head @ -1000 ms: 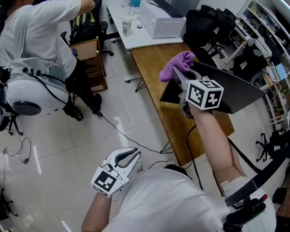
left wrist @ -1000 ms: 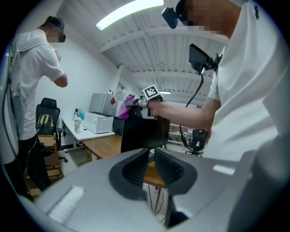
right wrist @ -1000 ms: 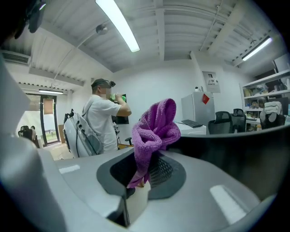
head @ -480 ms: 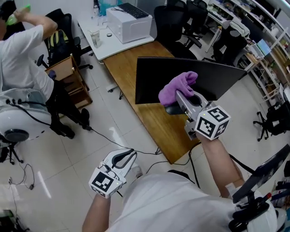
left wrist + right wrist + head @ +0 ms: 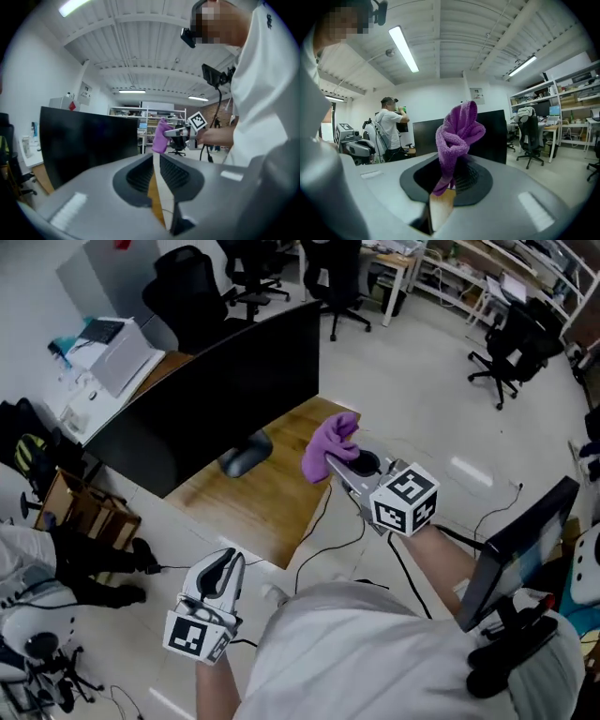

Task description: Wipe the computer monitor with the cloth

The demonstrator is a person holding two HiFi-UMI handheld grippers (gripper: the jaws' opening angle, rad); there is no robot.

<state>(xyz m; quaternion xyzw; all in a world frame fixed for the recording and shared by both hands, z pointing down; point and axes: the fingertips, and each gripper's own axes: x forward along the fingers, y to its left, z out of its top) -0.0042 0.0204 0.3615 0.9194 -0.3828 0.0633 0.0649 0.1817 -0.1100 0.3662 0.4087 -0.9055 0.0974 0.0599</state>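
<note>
My right gripper (image 5: 343, 465), clamped on the crumpled purple cloth (image 5: 326, 446), has swung clear of the wide black monitor (image 5: 225, 395), so I judge wiping is paused. My left gripper (image 5: 227, 563) hangs closed, empty.

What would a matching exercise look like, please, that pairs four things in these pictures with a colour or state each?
Things:
1. cloth
2. monitor
3. left tongs
4. desk

Colour or state:
a. brown wood
b. shut, nothing between
c. purple, clamped in the right tongs
d. black screen

Pairs: 1-c, 2-d, 3-b, 4-a.
</note>
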